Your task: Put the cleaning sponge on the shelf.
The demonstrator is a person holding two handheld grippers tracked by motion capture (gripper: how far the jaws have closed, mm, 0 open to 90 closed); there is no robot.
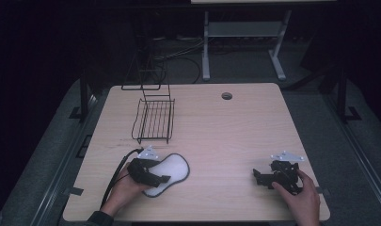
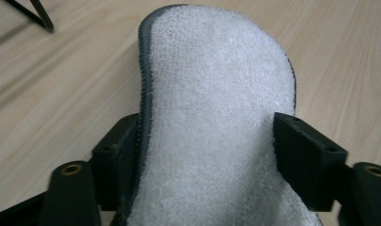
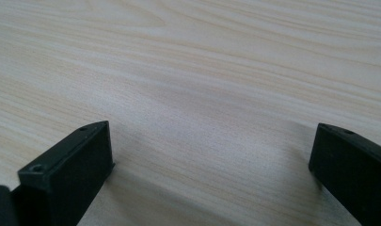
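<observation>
A white fleecy insole (image 1: 173, 169) with a dark rim lies on the wooden table (image 1: 226, 141) at the front left. My left gripper (image 1: 161, 175) reaches over its near end from the left. In the left gripper view, both black jaws of the left gripper (image 2: 211, 136) press on the sides of the insole (image 2: 216, 94), which bulges up between them. My right gripper (image 1: 257, 177) rests low at the front right and points left. In the right gripper view, the right gripper (image 3: 211, 150) has its jaws wide apart, with bare wood between them.
A black wire rack (image 1: 154, 120) stands behind the insole at the back left, and its frame reaches past the far edge. A round cable hole (image 1: 226, 96) sits near the far edge. A white desk frame (image 1: 244, 37) stands on the floor beyond.
</observation>
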